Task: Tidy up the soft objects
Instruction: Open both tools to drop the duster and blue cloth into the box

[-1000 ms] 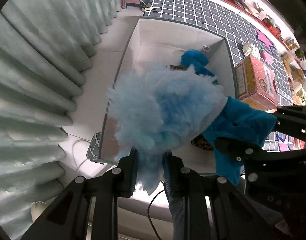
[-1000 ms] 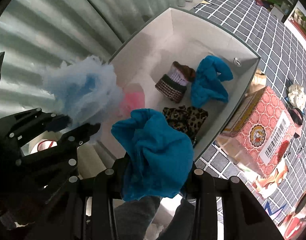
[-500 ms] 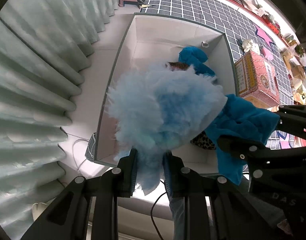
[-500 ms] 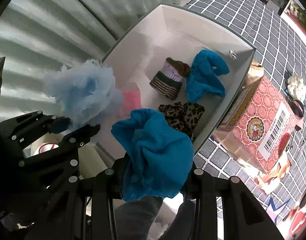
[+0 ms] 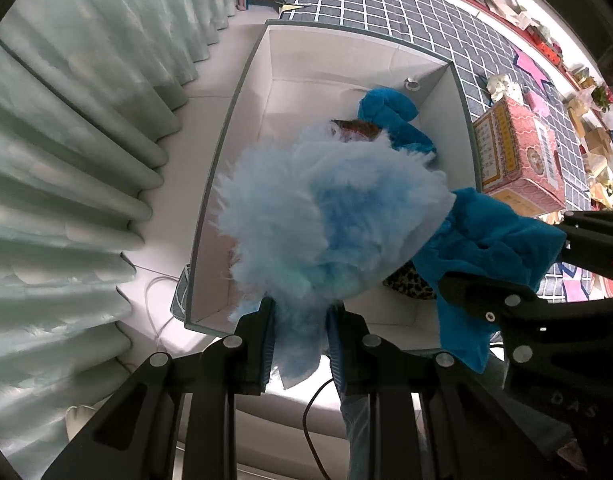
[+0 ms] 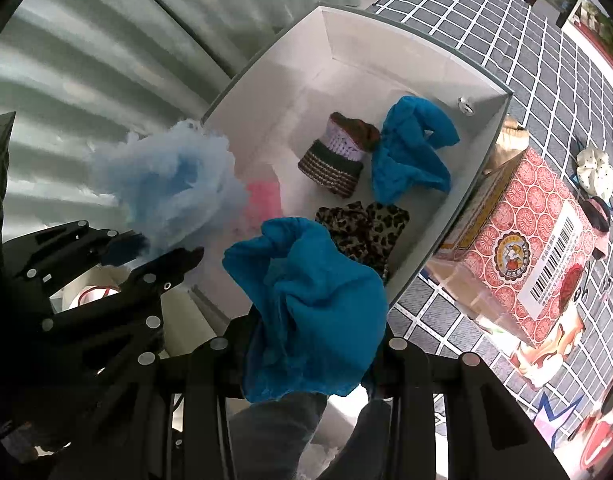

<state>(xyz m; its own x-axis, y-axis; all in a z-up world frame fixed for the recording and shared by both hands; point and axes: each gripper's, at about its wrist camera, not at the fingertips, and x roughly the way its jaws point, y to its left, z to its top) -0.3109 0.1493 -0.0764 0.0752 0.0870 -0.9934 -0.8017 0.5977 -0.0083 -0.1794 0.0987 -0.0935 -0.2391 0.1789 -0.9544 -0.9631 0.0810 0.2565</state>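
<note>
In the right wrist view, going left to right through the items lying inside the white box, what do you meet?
Pink soft item → striped knit piece → teal cloth. The leopard-print piece is left out: it lies nearer the camera, spanning under the knit piece and teal cloth.

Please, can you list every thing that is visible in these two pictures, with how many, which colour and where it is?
white box: 1, white, grey rim, on the floor by the curtain
teal cloth in box: 1, teal, far right inside
knitted piece: 1, brown and lilac, middle inside
leopard cloth: 1, brown-spotted, near side inside
pink item: 1, pink, inside, partly hidden
red carton: 1, red-patterned, right of the box
curtain: 1, pale green, left
fluffy item: 1, light blue, in the left gripper
teal cloth: 1, teal, in the right gripper
</note>
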